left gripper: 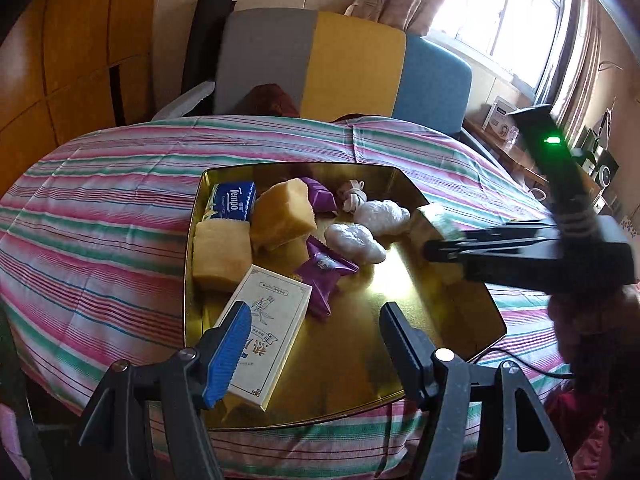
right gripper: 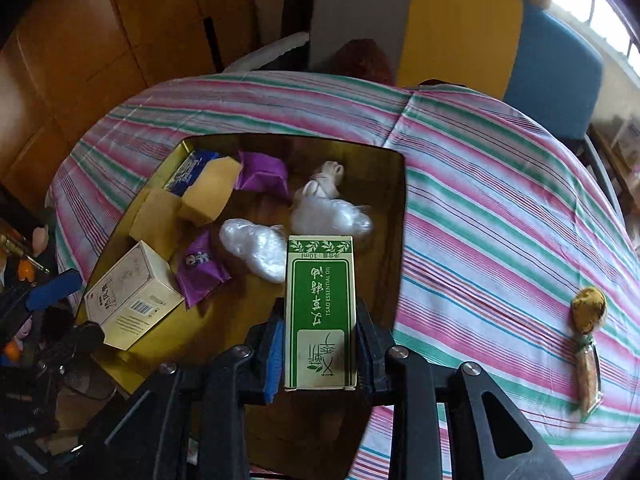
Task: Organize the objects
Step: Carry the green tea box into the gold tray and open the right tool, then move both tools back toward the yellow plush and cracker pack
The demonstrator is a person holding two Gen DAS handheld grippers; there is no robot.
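Observation:
A gold metal tray (left gripper: pixel 460 300) (right gripper: pixel 394 240) sits on the striped tablecloth. It holds a cream box (left gripper: pixel 266 332) (right gripper: pixel 132 296), yellow sponges (left gripper: pixel 284 212) (right gripper: pixel 208 192), purple packets (left gripper: pixel 324 276) (right gripper: pixel 200 268), white plastic wads (left gripper: pixel 354 240) (right gripper: pixel 256 248) and a blue Tempo tissue pack (left gripper: pixel 236 200). My left gripper (left gripper: pixel 316 336) is open above the tray's near edge, its left finger over the cream box. My right gripper (right gripper: pixel 320 340) is shut on a green and white essential oil box (right gripper: pixel 320 312) (left gripper: pixel 434 218), held over the tray's right side.
A small corked bottle with a tan bundle (right gripper: pixel 588 336) lies on the tablecloth (right gripper: pixel 500 208) to the right of the tray. A grey, yellow and blue chair back (left gripper: pixel 344 64) stands behind the table. A cluttered shelf (left gripper: pixel 504 136) stands by the window at right.

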